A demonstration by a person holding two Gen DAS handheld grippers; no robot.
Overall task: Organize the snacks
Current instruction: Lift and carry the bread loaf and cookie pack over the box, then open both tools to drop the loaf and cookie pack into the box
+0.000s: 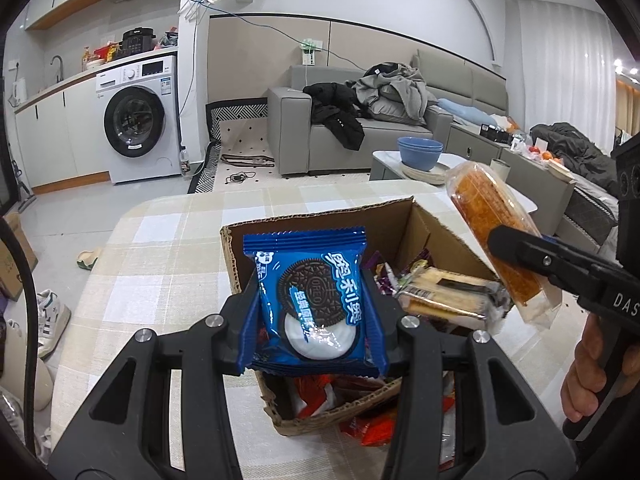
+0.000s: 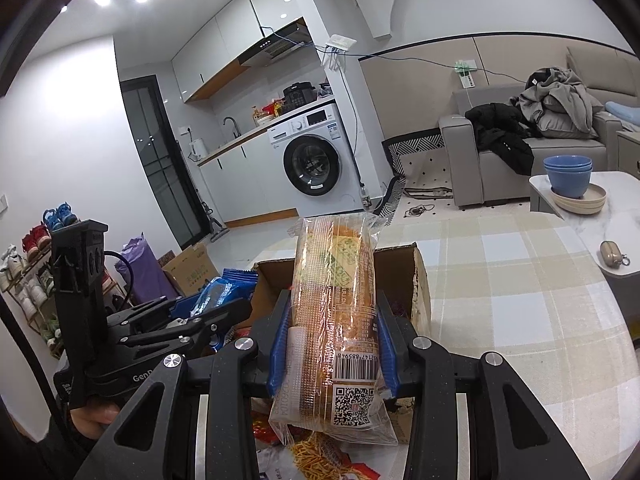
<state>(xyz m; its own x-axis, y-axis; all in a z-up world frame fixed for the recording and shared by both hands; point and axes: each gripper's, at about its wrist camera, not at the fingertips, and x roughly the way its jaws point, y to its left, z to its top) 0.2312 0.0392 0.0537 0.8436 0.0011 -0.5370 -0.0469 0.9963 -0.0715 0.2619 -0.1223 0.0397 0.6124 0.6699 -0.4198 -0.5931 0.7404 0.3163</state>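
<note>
My left gripper (image 1: 310,300) is shut on a blue Oreo packet (image 1: 310,296), held upright over the near side of an open cardboard box (image 1: 320,220). The box holds several wrapped snacks, among them a clear-wrapped cracker pack (image 1: 444,294). My right gripper (image 2: 332,336) is shut on a long clear-wrapped orange cake (image 2: 334,300), standing upright above the box (image 2: 418,280). In the left wrist view that cake (image 1: 494,224) hangs over the box's right edge, with the right gripper (image 1: 520,246) clamped low on it. The left gripper (image 2: 208,312) and its Oreo packet (image 2: 224,290) appear at the left of the right wrist view.
The box stands on a checked tablecloth (image 1: 168,264). Red and orange snack packets (image 1: 360,428) lie at the box's near side. Blue bowls on plates (image 2: 570,182) sit on a marble side table, with a small pouch (image 2: 612,254) nearby. Beyond are a sofa (image 1: 360,120) and a washing machine (image 1: 138,120).
</note>
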